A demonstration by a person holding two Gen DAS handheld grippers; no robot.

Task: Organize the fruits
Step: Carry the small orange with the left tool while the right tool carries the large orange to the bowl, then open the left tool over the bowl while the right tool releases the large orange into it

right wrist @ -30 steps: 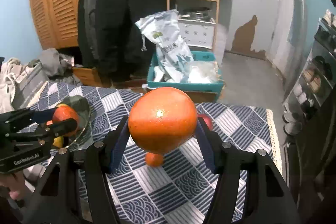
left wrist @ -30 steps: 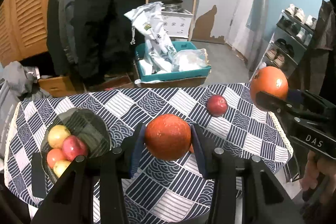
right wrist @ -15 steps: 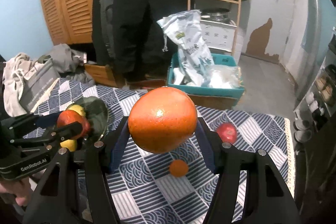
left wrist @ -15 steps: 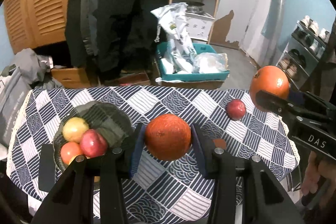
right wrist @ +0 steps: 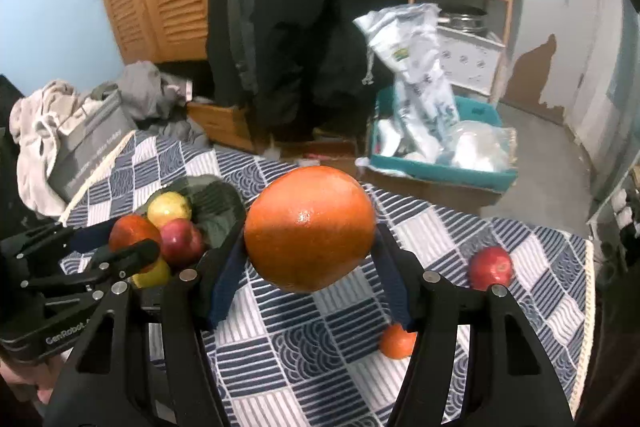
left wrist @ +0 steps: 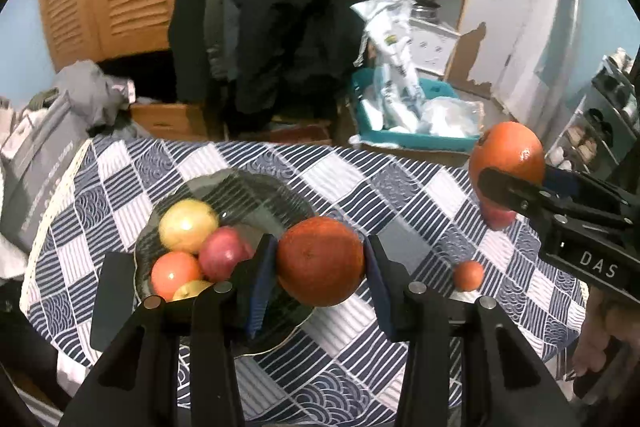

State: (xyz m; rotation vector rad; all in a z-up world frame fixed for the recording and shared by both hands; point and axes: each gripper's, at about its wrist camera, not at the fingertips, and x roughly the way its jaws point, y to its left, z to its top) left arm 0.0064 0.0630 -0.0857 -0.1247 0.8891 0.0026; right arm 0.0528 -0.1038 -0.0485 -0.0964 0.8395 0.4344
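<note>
A dark glass plate [left wrist: 256,187] on the checked cloth holds a yellow apple [left wrist: 187,225], a red apple [left wrist: 224,253], an orange-red fruit [left wrist: 175,273] and another yellow one [left wrist: 192,289], all touching. Two large oranges [left wrist: 320,261] [right wrist: 310,227] hang in the air above the cloth. A red apple [right wrist: 491,267] and a small tangerine [right wrist: 397,342] lie apart on the cloth.

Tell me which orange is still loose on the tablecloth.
The small orange, lying on the tablecloth near the red apple. The two big oranges are clamped in tongs.
</note>
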